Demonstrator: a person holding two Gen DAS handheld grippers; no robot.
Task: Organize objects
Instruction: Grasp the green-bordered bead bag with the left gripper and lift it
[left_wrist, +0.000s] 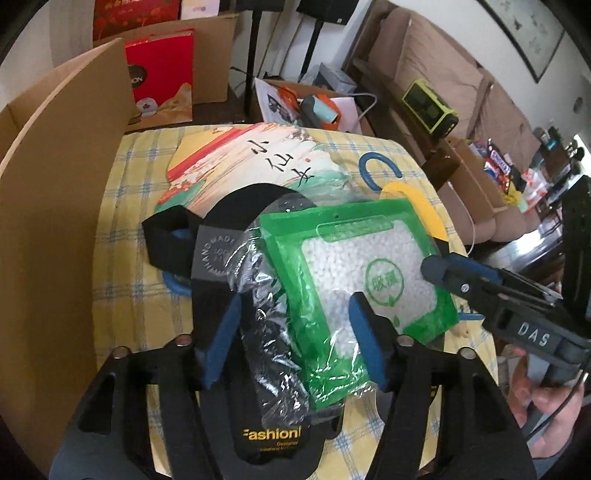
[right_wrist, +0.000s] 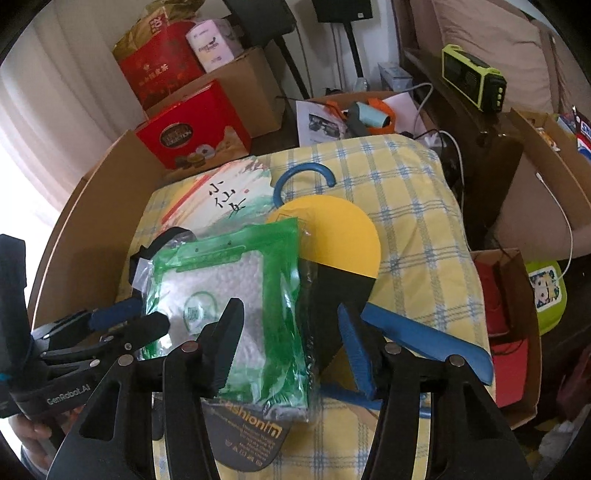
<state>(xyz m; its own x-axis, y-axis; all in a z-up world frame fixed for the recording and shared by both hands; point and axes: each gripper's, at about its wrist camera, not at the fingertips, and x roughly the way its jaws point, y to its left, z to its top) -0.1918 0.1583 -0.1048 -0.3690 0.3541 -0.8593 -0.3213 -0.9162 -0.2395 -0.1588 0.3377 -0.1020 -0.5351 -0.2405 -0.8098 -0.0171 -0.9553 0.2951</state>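
Green plastic pouch of white granules (left_wrist: 373, 273), sealed in clear film and printed with a round green seal, lies on top of a heap on the yellow-and-blue checked cloth (left_wrist: 122, 206). Under it sits a black card-backed item reading "Fashion" in gold (left_wrist: 273, 435) with a grey "HANDMADE" tag, beside a fan-shaped card with brushed Chinese characters (left_wrist: 258, 158), a yellow disc (right_wrist: 332, 229) and a blue hook (right_wrist: 306, 171). The left gripper (left_wrist: 295, 343) straddles the pouch's near end, its fingers parted; whether its blue pads press the film is unclear. The right gripper (right_wrist: 291, 343) likewise straddles the pouch's edge, grip uncertain. A brown cardboard wall (left_wrist: 55, 221) crowds the cloth's left edge; its right edge drops off freely.
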